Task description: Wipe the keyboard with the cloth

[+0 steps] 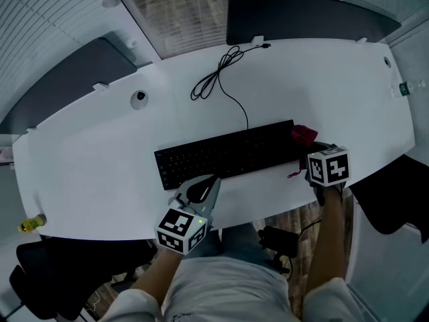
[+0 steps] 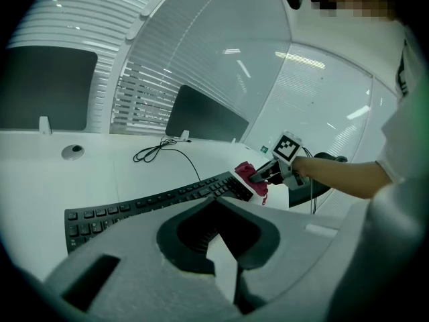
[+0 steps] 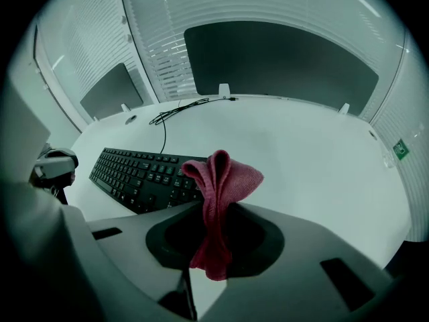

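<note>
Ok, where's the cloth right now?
In the head view it is right of centre: the red cloth is pinched in the right gripper, bunched at the right end of the keyboard on the white desk.

No text, label or number can be read here

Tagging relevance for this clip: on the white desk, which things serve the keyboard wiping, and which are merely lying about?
In use: flat black keyboard; crumpled red cloth, clamped in the right gripper.
Lying about: coiled black cable; round grey grommet; small yellow object at the left edge of the white desk; left gripper, shut, empty.
</note>
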`<control>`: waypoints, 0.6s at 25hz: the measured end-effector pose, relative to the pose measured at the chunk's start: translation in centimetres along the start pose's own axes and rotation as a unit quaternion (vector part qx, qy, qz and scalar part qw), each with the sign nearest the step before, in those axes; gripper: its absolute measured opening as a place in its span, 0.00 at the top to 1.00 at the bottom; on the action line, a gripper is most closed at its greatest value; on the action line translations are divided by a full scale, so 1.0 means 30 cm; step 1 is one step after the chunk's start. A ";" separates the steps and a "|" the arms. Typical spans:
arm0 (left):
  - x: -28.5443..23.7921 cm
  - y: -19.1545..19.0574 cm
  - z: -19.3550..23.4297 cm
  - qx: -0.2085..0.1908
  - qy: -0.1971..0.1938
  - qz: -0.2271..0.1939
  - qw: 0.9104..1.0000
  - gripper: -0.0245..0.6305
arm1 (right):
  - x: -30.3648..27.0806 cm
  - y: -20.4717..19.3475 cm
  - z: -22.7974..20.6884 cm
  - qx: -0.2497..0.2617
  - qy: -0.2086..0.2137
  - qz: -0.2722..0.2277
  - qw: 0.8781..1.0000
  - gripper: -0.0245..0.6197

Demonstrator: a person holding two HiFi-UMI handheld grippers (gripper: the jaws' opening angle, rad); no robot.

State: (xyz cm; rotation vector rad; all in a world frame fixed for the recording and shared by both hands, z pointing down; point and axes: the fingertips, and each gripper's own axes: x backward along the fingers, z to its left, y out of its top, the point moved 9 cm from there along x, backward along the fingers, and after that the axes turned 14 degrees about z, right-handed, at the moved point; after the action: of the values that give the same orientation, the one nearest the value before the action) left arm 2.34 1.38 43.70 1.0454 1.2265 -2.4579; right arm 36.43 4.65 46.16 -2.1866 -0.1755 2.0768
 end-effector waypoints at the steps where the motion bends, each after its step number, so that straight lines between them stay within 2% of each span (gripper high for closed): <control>1: -0.005 0.002 -0.004 0.000 0.000 0.001 1.000 0.95 | -0.009 0.001 -0.005 0.002 -0.001 0.003 1.000 0.85; 6: -0.014 0.005 -0.010 0.004 0.007 0.000 1.000 0.95 | -0.043 0.020 -0.007 0.017 -0.006 0.016 1.000 0.85; 10: -0.008 -0.002 -0.006 0.010 0.012 -0.002 1.000 0.95 | -0.061 0.029 0.013 0.026 0.009 0.022 0.999 0.85; 15: 0.012 -0.014 0.007 0.016 0.017 -0.008 1.000 0.95 | -0.057 0.048 0.037 0.036 -0.006 0.026 0.999 0.85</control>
State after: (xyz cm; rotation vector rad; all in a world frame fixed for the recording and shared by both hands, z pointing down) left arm 1.77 1.54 43.80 1.0937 1.2133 -2.4897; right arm 35.24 2.95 47.55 -2.1596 -0.0429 2.0891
